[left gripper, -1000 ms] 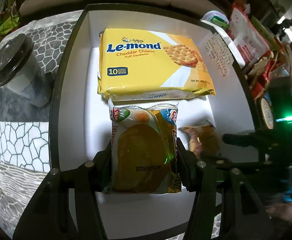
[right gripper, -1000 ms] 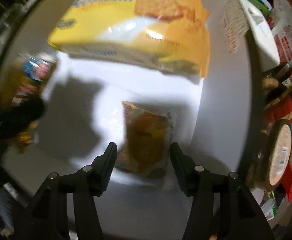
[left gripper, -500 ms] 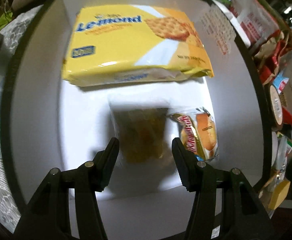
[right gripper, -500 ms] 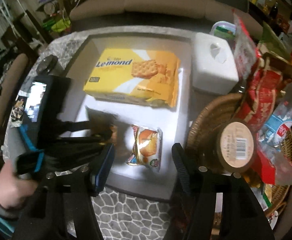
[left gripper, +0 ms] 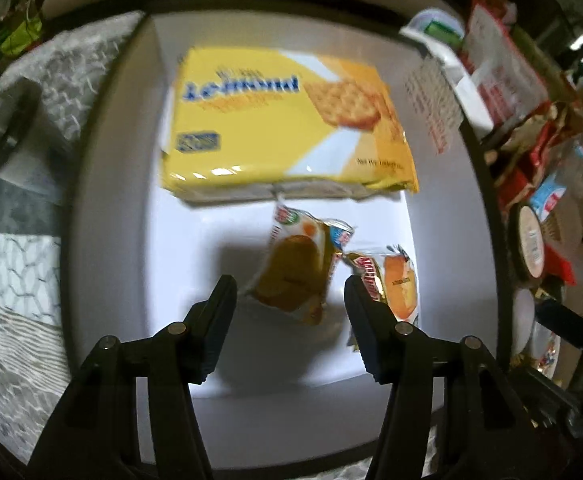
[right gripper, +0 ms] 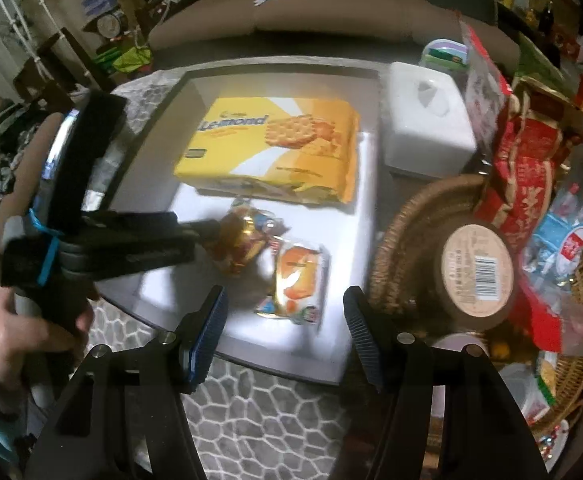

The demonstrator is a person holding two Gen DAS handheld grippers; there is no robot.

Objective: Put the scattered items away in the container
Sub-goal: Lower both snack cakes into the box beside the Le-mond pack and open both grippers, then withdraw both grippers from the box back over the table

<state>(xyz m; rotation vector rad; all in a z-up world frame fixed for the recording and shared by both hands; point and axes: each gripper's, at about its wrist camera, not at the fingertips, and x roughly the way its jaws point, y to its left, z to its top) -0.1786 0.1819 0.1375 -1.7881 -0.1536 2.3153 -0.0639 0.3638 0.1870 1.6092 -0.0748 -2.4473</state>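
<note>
A white tray with a dark rim (left gripper: 107,208) (right gripper: 159,120) holds a yellow Le-mond cracker box (left gripper: 283,120) (right gripper: 275,148) at the back. Two small snack packets lie in front of it: a brown cake packet (left gripper: 295,276) (right gripper: 239,248) and an orange one (left gripper: 395,284) (right gripper: 297,276) to its right. My left gripper (left gripper: 289,296) is open and empty, above the brown packet. My right gripper (right gripper: 283,312) is open and empty, pulled back above the tray's front edge. The left gripper shows in the right wrist view (right gripper: 211,226), its tips by the brown packet.
A wicker basket (right gripper: 399,232) full of snacks stands right of the tray, with a round lidded tub (right gripper: 475,268) in it. A white tissue box (right gripper: 427,128) sits behind the basket. A cup with a dark lid (left gripper: 7,128) stands left of the tray. A sofa (right gripper: 331,12) lies beyond.
The left gripper let go of the brown cake packet, which now lies in the tray. The right gripper released the orange packet and pulled back and up. Both grippers now stand open.
</note>
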